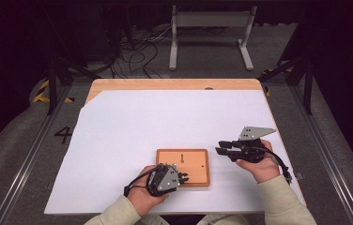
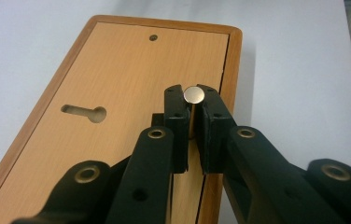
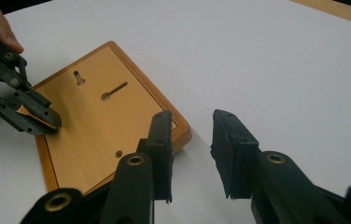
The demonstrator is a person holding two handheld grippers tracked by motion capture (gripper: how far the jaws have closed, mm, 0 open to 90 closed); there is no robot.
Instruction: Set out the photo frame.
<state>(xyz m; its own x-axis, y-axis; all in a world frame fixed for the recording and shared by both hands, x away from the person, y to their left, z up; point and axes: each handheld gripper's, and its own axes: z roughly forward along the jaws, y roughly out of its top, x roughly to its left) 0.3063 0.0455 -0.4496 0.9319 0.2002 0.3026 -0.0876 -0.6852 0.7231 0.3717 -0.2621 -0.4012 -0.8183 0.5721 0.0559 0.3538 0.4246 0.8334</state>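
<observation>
The left claw (image 2: 193,109) is closed on a brass pin (image 2: 194,94), gripped upright with its round head showing between the jaw tips. The pin is held over the near right edge of the wooden board (image 1: 191,159), which lies flat on the white desk (image 1: 165,117). A keyhole slot (image 2: 86,112) is cut into the board's face, left of the claw and slightly ahead; its long axis runs across the board. The left claw is judged the nearer to the slot. The right claw (image 1: 220,147) is open and empty, held just beside the board's right edge.
</observation>
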